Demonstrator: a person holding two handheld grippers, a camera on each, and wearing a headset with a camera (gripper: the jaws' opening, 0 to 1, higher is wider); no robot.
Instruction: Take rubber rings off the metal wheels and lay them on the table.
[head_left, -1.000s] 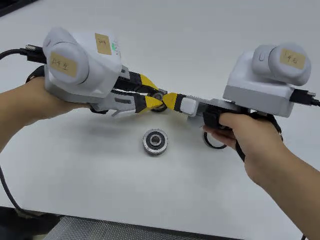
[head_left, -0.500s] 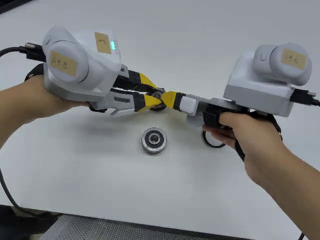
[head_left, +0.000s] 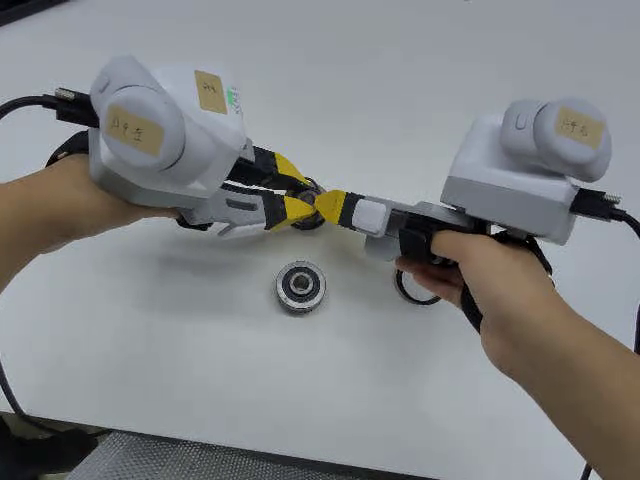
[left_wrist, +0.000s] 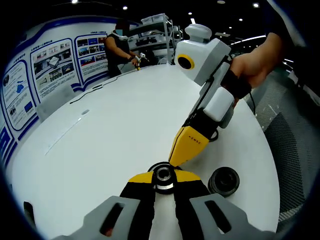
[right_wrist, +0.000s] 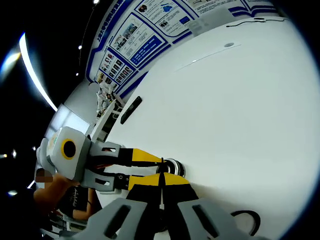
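Observation:
My left gripper (head_left: 300, 207) is shut on a small metal wheel (head_left: 312, 203) and holds it just above the white table; its yellow jaws clamp the wheel (left_wrist: 163, 177) from both sides. My right gripper (head_left: 328, 207) comes in from the right with its yellow jaws pressed together, pinching the black rubber ring (left_wrist: 170, 165) at the wheel's rim (right_wrist: 173, 165). A second wheel (head_left: 301, 287) with its black ring on lies flat on the table below them. One loose rubber ring (head_left: 412, 291) lies on the table, partly under my right hand.
The white table (head_left: 330, 90) stretches wide beyond the grippers. Its front edge (head_left: 250, 455) runs close to me. A cable (head_left: 25, 105) trails from the left gripper. Far across the room a person (left_wrist: 117, 47) stands by shelves.
Both grippers keep the same hold at the wheel. The whole picture has slid slightly left, which is the camera's move.

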